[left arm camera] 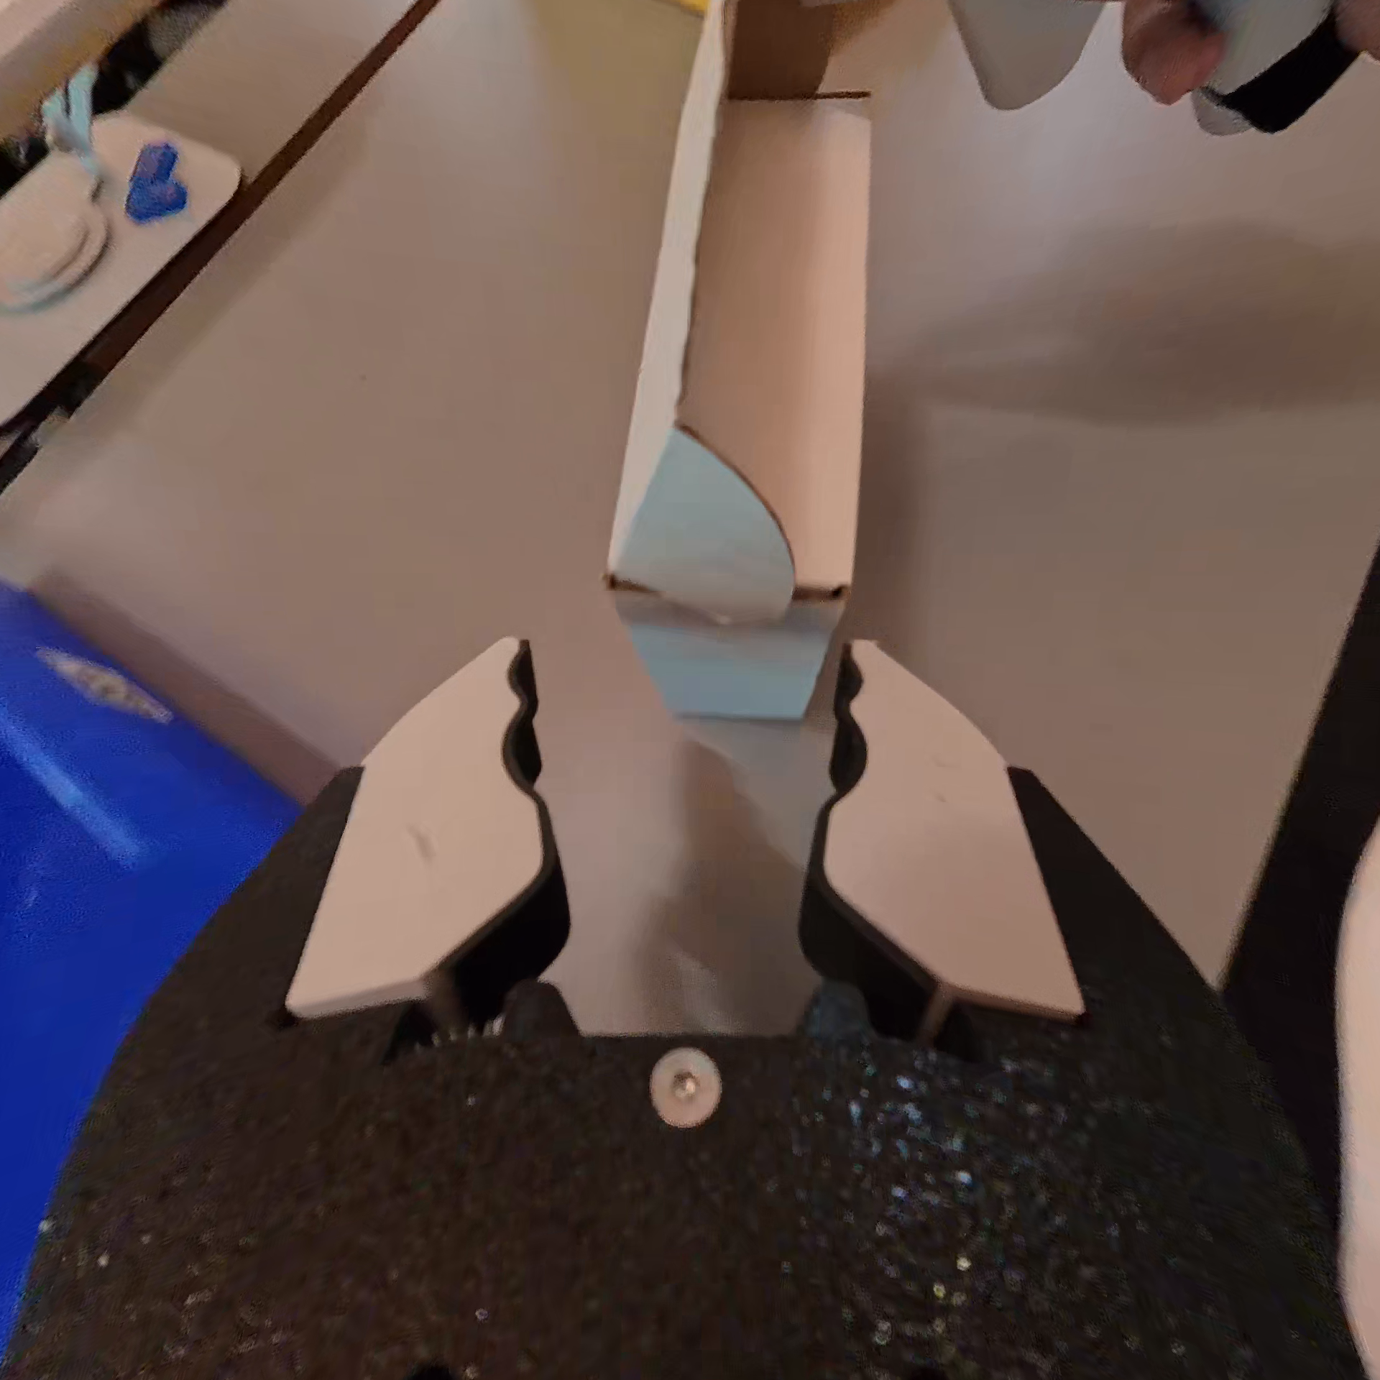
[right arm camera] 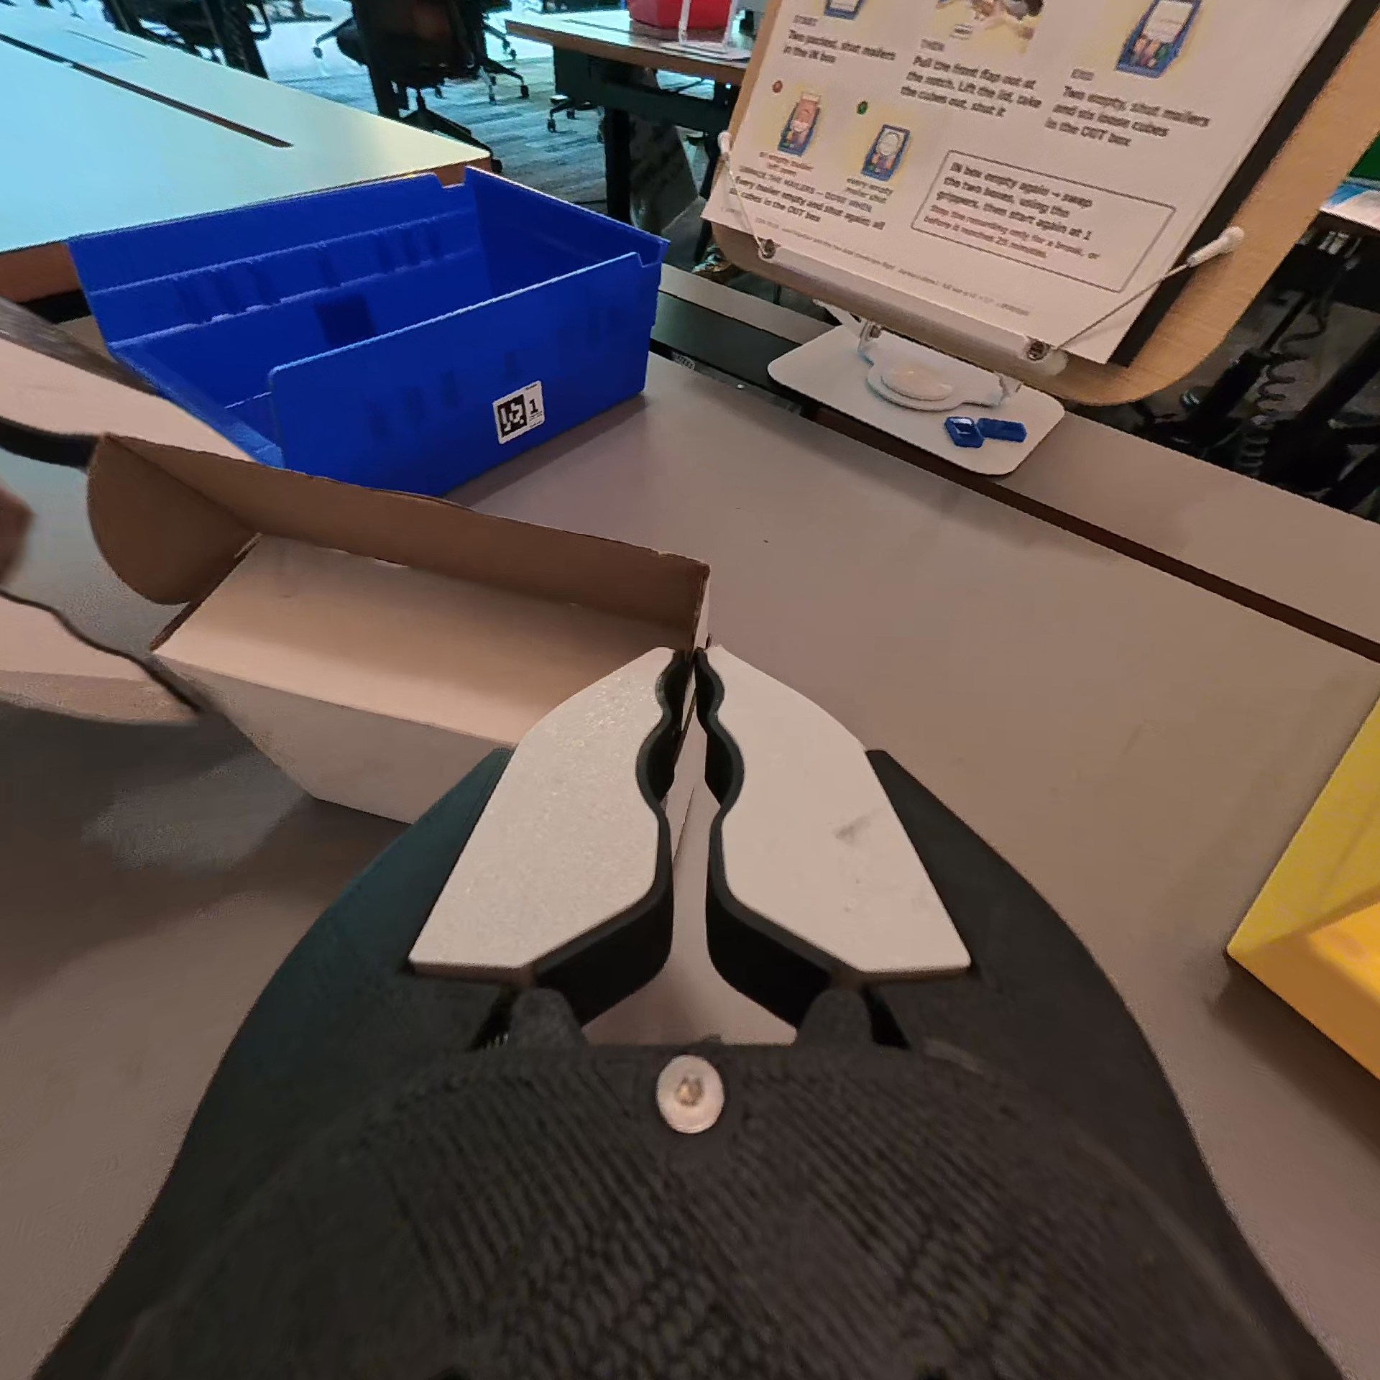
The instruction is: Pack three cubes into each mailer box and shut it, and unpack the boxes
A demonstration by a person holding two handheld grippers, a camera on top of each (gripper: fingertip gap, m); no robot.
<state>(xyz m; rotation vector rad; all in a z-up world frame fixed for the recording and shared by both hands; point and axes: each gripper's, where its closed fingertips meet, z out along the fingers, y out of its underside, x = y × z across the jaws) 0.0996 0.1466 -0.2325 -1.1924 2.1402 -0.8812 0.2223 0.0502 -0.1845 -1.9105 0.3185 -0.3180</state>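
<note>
A white mailer box (right arm camera: 388,672) lies on the grey table (right arm camera: 971,672), its brown-lined lid (right arm camera: 418,523) raised partway and a rounded side flap (right arm camera: 160,523) sticking out at the far end.

The right tool (right arm camera: 691,661) has its two fingers pressed almost together on the near corner of the box, where a thin edge of cardboard runs down between them; it looks pinched there, though the gap is too narrow to be sure which panel it is.

The left tool (left arm camera: 683,657) stands wide open with nothing between its fingers, just short of the other end of the box (left arm camera: 776,336), where a pale rounded flap (left arm camera: 702,523) curls out toward it. From this side the right tool (left arm camera: 1105,45) and the hand (left arm camera: 1180,52) holding it show at the top edge.

Behind the box sits a blue bin (right arm camera: 373,299) with dividers and a small square marker on its front. A board (right arm camera: 1045,149) holding a printed sheet stands on a white base (right arm camera: 918,403) farther right, with two small blue pieces (right arm camera: 986,431) on the base. A yellow bin (right arm camera: 1322,918) shows at the right edge.
</note>
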